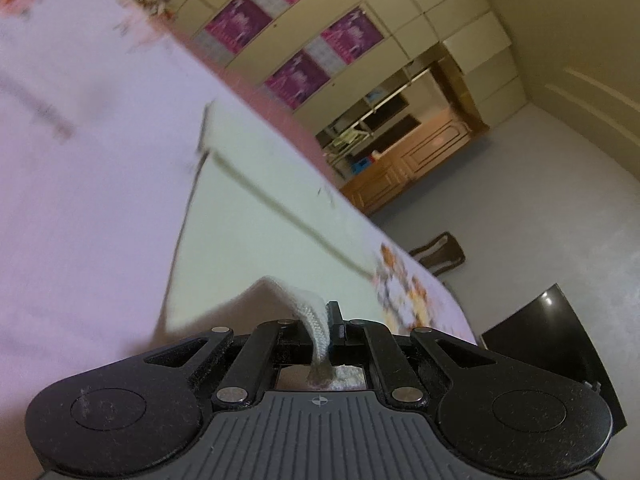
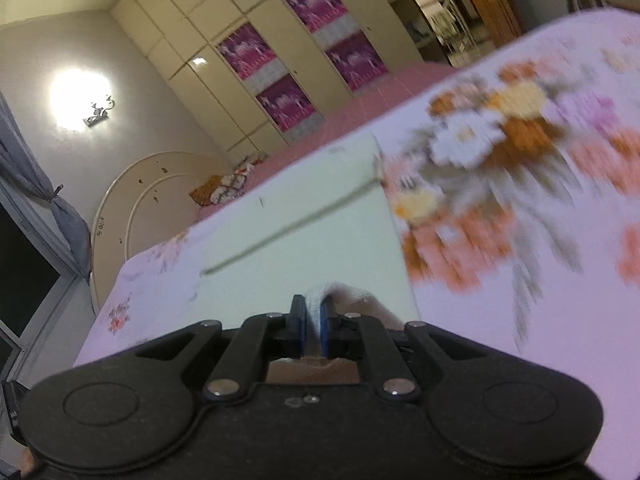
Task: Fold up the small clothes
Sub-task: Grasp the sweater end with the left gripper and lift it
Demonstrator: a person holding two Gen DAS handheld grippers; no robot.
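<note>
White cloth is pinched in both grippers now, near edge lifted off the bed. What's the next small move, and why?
Probably carry both corners forward over the cloth toward its far edge. The left gripper and right gripper are each shut on a near corner, raised off the floral bedsheet, while the rest lies flat ahead, so a fold in half looks ready.

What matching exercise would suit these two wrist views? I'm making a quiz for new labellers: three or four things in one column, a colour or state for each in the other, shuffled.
Column 1
1. left gripper
2. white garment
3. bedspread
4. cupboard panels

Column 2
A. magenta, set in cream doors
B. pink with orange and white flowers
C. jaws shut on a ribbed cloth edge
D. spread flat, pale, with one near edge lifted

Pairs: 1-C, 2-D, 3-B, 4-A
</note>
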